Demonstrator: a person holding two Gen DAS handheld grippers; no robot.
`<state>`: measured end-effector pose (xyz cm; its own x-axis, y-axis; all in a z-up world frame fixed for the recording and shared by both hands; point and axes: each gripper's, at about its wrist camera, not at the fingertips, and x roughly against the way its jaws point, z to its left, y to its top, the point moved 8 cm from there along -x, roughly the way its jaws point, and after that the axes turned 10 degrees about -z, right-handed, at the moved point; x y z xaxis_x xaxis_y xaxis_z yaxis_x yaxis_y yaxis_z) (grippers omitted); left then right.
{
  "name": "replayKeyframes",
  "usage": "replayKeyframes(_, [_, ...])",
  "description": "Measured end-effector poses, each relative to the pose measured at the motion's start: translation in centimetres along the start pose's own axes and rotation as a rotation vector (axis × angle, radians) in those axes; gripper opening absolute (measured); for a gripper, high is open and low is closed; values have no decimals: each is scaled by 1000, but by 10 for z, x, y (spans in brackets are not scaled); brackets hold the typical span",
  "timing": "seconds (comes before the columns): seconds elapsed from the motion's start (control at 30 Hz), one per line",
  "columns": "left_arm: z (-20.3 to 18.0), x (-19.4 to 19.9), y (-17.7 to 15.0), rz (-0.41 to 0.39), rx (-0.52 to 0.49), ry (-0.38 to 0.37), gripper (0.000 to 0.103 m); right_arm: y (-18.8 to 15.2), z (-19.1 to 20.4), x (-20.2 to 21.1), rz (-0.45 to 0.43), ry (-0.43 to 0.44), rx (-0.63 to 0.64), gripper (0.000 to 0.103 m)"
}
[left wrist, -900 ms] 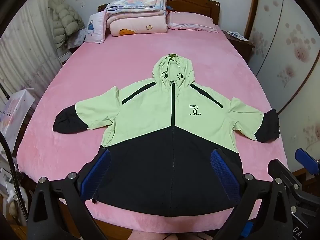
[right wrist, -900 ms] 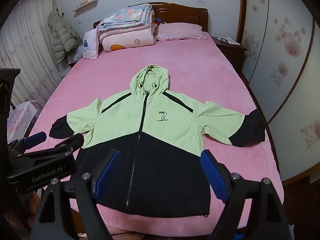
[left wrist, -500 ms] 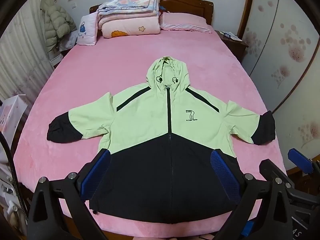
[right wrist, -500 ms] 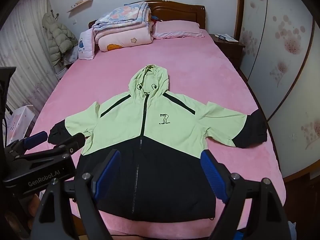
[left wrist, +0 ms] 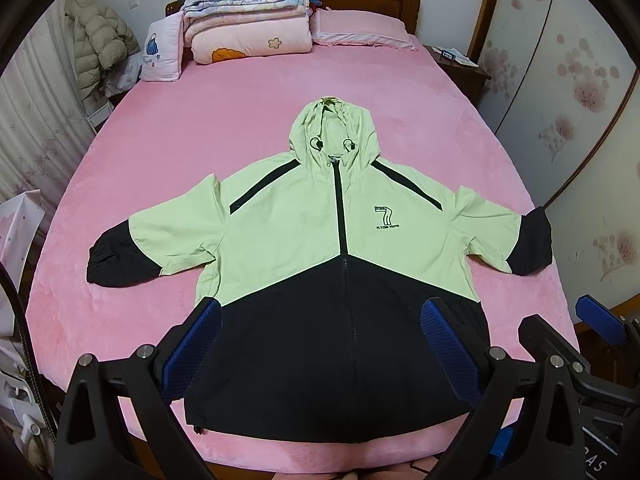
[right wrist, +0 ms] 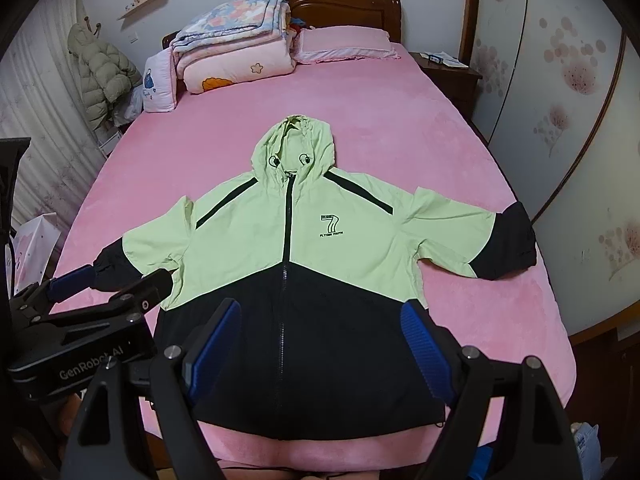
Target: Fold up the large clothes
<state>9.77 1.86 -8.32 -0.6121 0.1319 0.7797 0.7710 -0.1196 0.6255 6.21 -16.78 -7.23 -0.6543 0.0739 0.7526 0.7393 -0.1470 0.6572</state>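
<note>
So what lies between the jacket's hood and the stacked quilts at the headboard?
Only bare pink sheet separates the jacket hood from the folded quilts; both wrist views show it.

Pink bed [left wrist: 180, 152]: jacket [left wrist: 320, 240] flat; folded quilts [left wrist: 248, 28], pillow [left wrist: 360, 28].

A green and black hooded jacket [right wrist: 296, 264] lies front-up on the pink bed [right wrist: 400, 120], sleeves spread toward 3 and 9 o'clock. The right claw [right wrist: 320, 344] hangs above its hem, jaws wide apart. The left claw [right wrist: 112, 280] sits at 8 o'clock.
</note>
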Motion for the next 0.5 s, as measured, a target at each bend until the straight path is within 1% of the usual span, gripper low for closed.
replayKeyframes(0.5, [9, -6, 0, 3, -14, 1, 99, 1, 11, -6, 9, -26, 1, 83])
